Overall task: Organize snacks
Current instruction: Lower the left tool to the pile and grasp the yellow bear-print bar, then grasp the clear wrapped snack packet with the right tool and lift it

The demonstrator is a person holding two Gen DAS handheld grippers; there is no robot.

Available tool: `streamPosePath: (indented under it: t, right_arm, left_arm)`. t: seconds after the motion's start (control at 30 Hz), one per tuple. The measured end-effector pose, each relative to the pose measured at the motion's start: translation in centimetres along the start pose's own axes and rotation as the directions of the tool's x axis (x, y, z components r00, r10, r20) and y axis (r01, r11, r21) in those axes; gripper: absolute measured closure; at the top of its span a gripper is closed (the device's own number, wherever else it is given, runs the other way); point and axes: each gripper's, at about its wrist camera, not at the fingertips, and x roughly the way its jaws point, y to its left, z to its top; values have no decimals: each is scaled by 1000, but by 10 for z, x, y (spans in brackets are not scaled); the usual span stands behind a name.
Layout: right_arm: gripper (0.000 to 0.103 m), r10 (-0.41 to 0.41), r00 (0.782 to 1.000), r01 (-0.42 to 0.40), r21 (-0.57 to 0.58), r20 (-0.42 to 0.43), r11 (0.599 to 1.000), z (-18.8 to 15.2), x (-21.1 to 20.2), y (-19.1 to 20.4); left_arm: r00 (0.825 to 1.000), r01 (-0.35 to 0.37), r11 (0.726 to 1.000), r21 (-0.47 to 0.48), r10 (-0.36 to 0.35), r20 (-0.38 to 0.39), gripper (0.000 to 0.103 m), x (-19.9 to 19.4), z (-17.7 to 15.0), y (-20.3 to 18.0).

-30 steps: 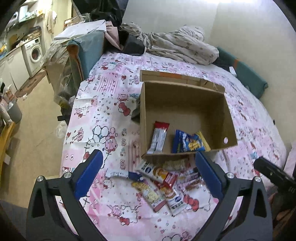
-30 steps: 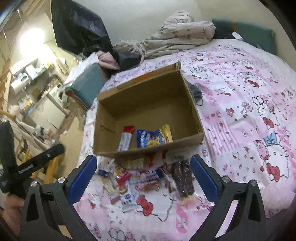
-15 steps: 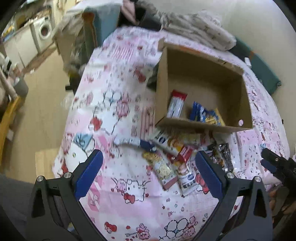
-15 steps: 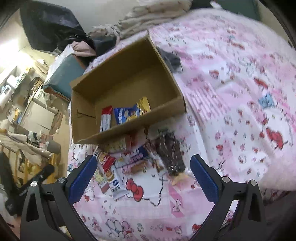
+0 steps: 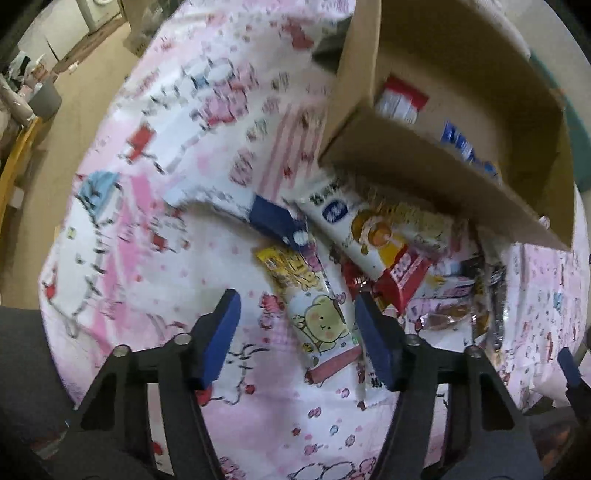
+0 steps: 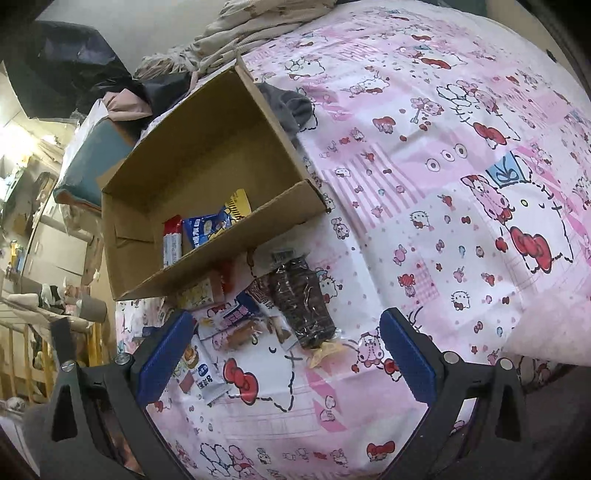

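An open cardboard box lies on the bed with a red-and-white packet and a blue packet inside. Loose snacks are piled in front of it. My left gripper points down over the pile, jaws closing. A yellow-and-white bear packet lies between its fingers, and only the right pad is near its edge. My right gripper hangs open above a dark chocolate packet and small wrappers.
A white packet with a blue logo, a red packet and a navy packet lie against the box. The pink cartoon sheet covers the bed, with floor to the left. Grey cloth and a crumpled blanket lie behind the box.
My left gripper has dropped close to the snack pile, tipped downward, and its jaws have narrowed around the bear packet. My right gripper sank a little and rolled, staying wide.
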Motion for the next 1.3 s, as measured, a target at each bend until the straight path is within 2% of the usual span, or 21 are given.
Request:
streamPosePath:
  t: [0.1,0.4,0.47,0.5,0.53,0.57,0.67,0.8,0.9,1.13,1.3]
  right_arm:
    - [0,-16,1000,16,-1,12,1000,1,0,-1]
    - [0,-16,1000,16,0,2,1000,2,5,1]
    - [0,-20,1000,21,-9,2,1000,1,5,2]
    - [0,-21,1000,21,-13,1,1000,1,5,3]
    - [0,-21,1000,21,-14,0,1000,1,5,3]
    - [0,-22,1000,22,-14,0,1000,1,5,3]
    - [0,-19,1000,19,-6,0,1000,0,5,3]
    - [0,-9,1000,9,12,2,1000,1,3,-1]
    - [0,5,1000,-5,36,-3,999,0,2,-5]
    - [0,9,1000,-8,60,-9,998,0,2,-8]
    - [0,30,1000,-29,76,-9,997,1,0,-10]
  left_arm:
    - [999,-41,999,29,40,9,45,7,-2,-6]
    - [996,-93,988,125,93,11,46,18,-8,-21]
    - [995,-102,986,131,101,13,53,18,-10,-22]
    - [994,-105,985,135,104,13,62,18,-10,-22]
    - [994,-106,985,139,106,12,77,18,-13,-24]
    - [994,-105,984,145,105,7,81,16,-13,-23]
    - [996,-79,986,147,84,-24,81,12,-11,-13]
    - [998,-18,992,124,25,-59,81,-4,-26,-4]
    - [998,8,986,167,2,-61,81,-21,-37,-8]
    - [999,33,972,233,-26,-34,81,-62,-50,-5]
    - [999,37,959,282,-45,22,81,-87,-44,-1]
